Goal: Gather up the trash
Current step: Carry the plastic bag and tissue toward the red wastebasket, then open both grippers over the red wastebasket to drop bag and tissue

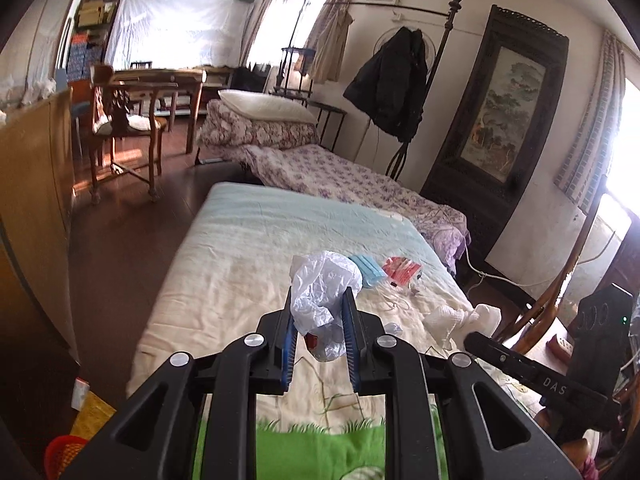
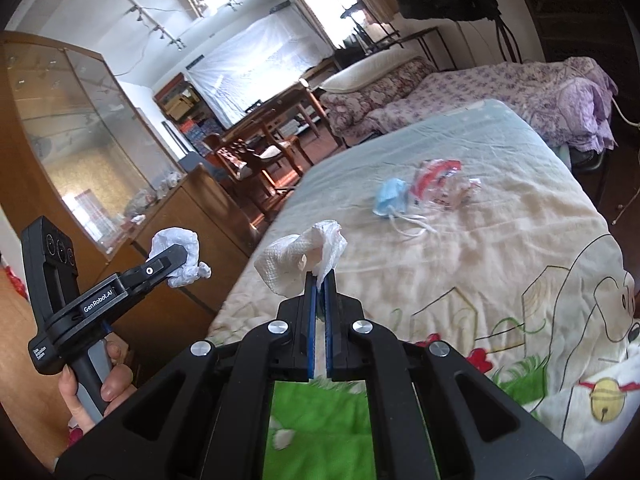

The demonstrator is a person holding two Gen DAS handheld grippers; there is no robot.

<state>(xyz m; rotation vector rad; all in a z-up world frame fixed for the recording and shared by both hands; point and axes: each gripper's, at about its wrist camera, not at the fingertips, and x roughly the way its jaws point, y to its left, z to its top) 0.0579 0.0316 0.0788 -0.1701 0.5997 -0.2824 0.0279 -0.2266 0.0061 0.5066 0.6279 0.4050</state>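
Crinkled clear plastic bag [image 1: 322, 300] clamped in the left gripper [image 1: 320, 312]; white paper towel [image 2: 304, 264] pinched in the right gripper [image 2: 319, 280] — both above the bed [image 2: 500, 240]. Risk: the slippery film slipping free. Blue mask [image 2: 390, 196] and red wrapper [image 2: 436, 184] remain uncollected.

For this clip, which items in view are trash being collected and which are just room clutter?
Job items:
- plastic bag, in the left gripper
- paper towel, in the right gripper
- blue mask, on the bed
- red wrapper, on the bed

Just lying about:
- black jacket
- chair
- framed painting
- pillow
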